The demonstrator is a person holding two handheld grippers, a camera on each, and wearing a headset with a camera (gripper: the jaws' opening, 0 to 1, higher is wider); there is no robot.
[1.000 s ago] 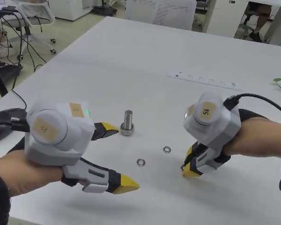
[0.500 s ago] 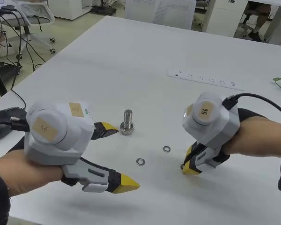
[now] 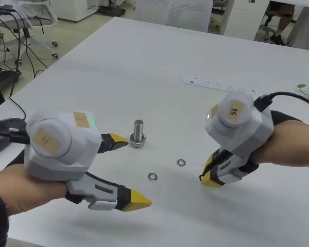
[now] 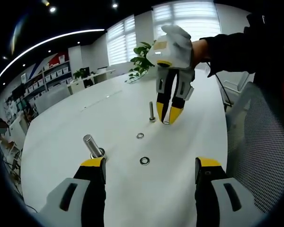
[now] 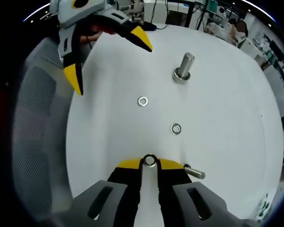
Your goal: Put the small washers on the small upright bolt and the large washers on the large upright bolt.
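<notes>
Nearest in, the left gripper (image 3: 138, 171): jaws spread wide, gripping nothing, with the near washer (image 4: 145, 161) lying flat on the table (image 3: 144, 77) between them. Just beyond it lies the second washer (image 3: 181, 162), loose as well. Over to the right gripper (image 3: 208, 180): jaws almost together, and that looks like a pinched washer (image 5: 150, 161) at the very tips, though the ring is too tiny to be sure of the hold. The small bolt (image 5: 194, 172) stands just beside that jaw. The large bolt (image 3: 138, 134) is farther out, upright, near the left gripper's upper jaw. The danger is that thin edge grip. Tilt the ring over the thread and it could snag or pop free, and a jaw brushing the slim bolt might topple it.
</notes>
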